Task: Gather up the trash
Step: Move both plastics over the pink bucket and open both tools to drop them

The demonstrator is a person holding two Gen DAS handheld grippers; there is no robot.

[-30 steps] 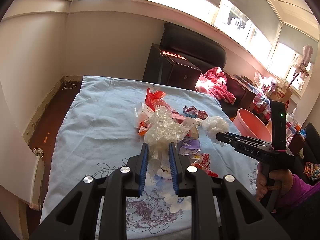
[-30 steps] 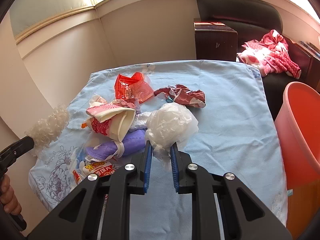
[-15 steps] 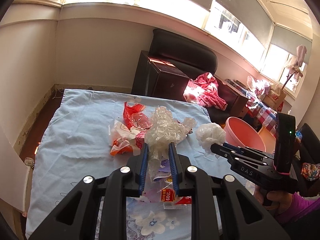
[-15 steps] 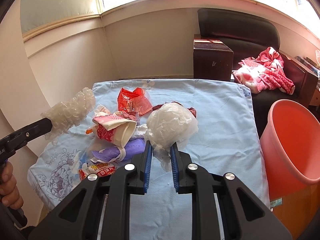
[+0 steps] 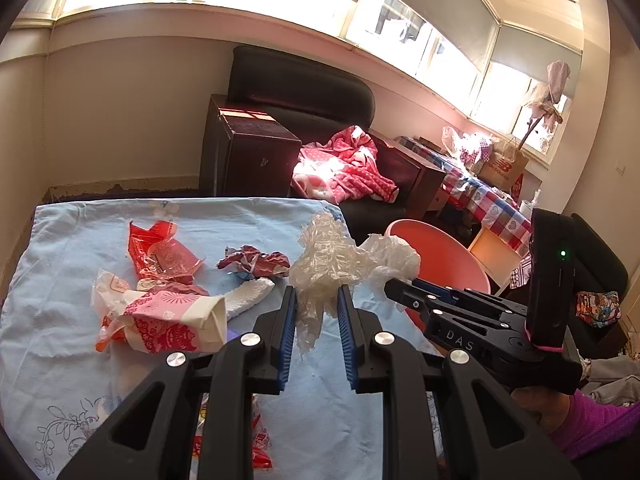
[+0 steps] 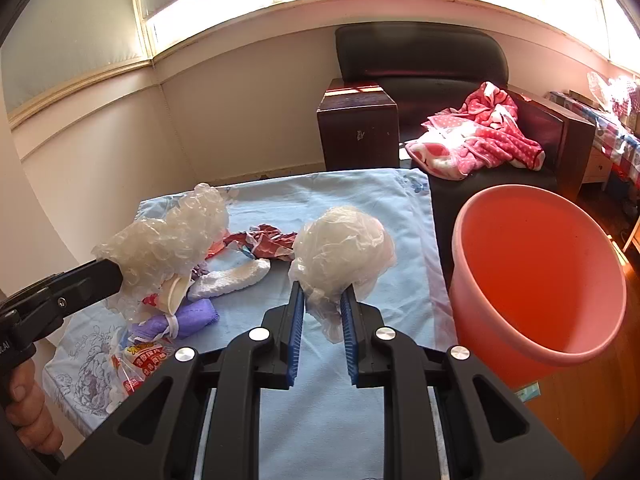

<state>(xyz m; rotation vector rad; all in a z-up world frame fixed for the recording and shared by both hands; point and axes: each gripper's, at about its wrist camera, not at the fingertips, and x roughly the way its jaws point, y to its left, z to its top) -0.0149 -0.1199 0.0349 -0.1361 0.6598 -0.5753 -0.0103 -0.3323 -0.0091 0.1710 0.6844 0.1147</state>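
Note:
My left gripper [image 5: 316,298] is shut on a crumpled clear bubble-wrap wad [image 5: 326,264], held above the blue cloth; the wad also shows in the right wrist view [image 6: 168,236]. My right gripper [image 6: 323,300] is shut on a white plastic bag ball [image 6: 342,244], held above the cloth's right side, left of the pink bucket [image 6: 536,276]. The right gripper's body [image 5: 472,320] shows in the left wrist view, its bag [image 5: 394,256] in front of the bucket [image 5: 444,256]. Trash lies on the cloth: red wrappers [image 5: 160,252], a pink paper bag [image 5: 172,320], a white sock [image 6: 232,278], a purple cloth [image 6: 188,318].
The blue cloth [image 6: 360,200] covers a low table. A dark wooden cabinet [image 6: 358,124] and a black sofa with a pink blanket [image 6: 480,136] stand behind it. A snack packet [image 6: 140,364] lies at the cloth's near left corner. A checked-cloth table [image 5: 480,196] stands far right.
Both grippers have lifted and swung right with their wads. The pink bucket is now closer and larger in both views.

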